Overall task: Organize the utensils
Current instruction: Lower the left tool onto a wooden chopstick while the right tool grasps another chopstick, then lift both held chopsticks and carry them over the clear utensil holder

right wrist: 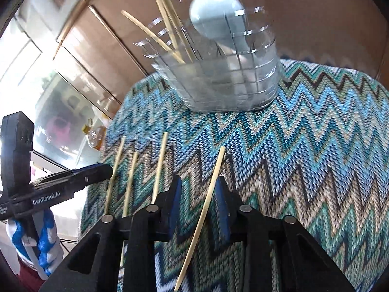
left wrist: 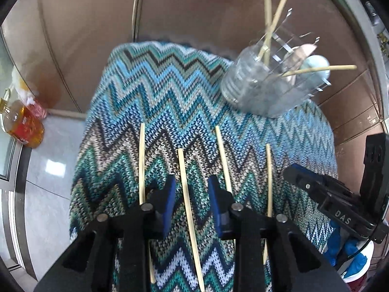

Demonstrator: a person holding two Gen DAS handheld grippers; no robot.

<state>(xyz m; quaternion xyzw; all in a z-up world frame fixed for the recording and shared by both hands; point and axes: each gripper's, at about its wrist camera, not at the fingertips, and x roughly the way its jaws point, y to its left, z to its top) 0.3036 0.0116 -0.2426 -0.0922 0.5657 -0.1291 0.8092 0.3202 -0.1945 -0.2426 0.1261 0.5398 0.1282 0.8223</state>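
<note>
Several bamboo chopsticks lie on a zigzag knit cloth (left wrist: 170, 102). My left gripper (left wrist: 192, 192) is open, its blue pads on either side of one chopstick (left wrist: 187, 206); others lie to its left (left wrist: 141, 165) and right (left wrist: 223, 160). My right gripper (right wrist: 198, 194) is open astride another chopstick (right wrist: 206, 209), apart from both pads. A clear slotted utensil holder (left wrist: 265, 82) at the cloth's far end holds chopsticks and a pale blue spoon (right wrist: 214, 17); it also shows in the right wrist view (right wrist: 226, 85).
An oil bottle (left wrist: 23, 124) stands on the floor to the left of the cloth. The right gripper's body (left wrist: 333, 199) shows at the right of the left wrist view; the left gripper's body (right wrist: 56, 189) at the left of the right wrist view. Brown cabinets stand behind.
</note>
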